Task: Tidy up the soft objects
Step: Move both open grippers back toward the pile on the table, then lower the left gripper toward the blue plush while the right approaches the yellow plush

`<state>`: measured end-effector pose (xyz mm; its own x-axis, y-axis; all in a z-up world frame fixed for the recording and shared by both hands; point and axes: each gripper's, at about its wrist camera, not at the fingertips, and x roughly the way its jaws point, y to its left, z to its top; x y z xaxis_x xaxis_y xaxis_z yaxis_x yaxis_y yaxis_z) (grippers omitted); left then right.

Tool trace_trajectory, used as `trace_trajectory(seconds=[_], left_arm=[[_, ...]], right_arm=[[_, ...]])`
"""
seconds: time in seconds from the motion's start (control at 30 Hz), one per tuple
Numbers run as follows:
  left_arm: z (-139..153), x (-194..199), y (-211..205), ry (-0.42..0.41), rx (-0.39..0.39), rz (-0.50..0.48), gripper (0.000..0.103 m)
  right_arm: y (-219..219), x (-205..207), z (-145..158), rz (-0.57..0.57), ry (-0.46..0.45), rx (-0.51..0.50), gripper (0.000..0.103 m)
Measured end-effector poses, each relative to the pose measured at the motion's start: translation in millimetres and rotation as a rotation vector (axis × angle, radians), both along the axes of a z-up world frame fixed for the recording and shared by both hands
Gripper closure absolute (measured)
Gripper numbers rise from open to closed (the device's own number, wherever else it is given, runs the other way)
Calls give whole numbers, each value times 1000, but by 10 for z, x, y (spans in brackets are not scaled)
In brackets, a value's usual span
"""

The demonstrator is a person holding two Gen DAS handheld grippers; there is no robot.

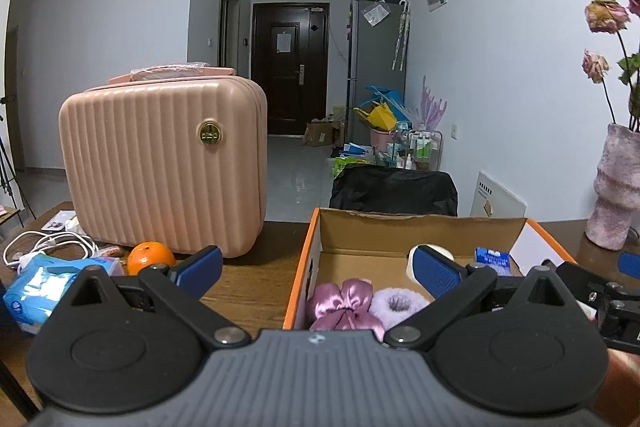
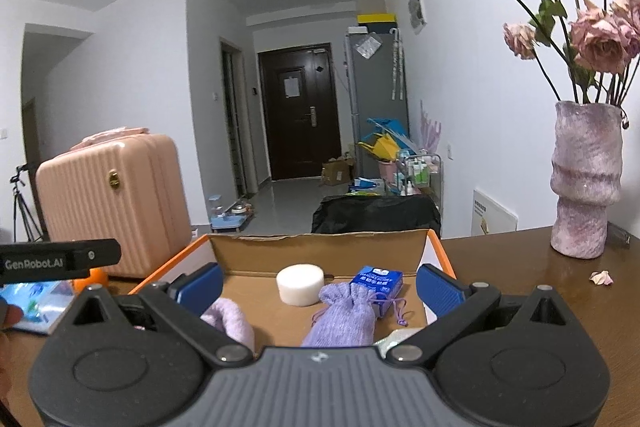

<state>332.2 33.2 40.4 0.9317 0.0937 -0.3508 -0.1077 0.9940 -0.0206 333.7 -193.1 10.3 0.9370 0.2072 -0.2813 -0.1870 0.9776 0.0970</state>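
We hover both grippers, left gripper (image 1: 318,273) and right gripper (image 2: 320,287), spread wide and empty over the cardboard box (image 2: 320,251), where the knitted pouch (image 2: 344,319) and fluffy scrunchie (image 1: 398,305) lie gathered together.

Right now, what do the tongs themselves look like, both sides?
Left tongs and right tongs match: ribbed grey body, black linkage arms with silver pivot pins, round black side housings, blue textured pads. The left unit's black bar reads "GenRobot.AI" in the right wrist view.
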Motion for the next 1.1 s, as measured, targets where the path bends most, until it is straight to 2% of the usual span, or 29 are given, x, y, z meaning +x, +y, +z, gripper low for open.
trace_trajectory(seconds=[0.53,1.1], left_arm=[[-121,-523,126,45,9,-22,0],[-267,-1112,195,101,13,-24,0]], right_arm=[[34,-625,-103,106,-11,-85,0],[-21,-1197,-266,156,34,-116,0]])
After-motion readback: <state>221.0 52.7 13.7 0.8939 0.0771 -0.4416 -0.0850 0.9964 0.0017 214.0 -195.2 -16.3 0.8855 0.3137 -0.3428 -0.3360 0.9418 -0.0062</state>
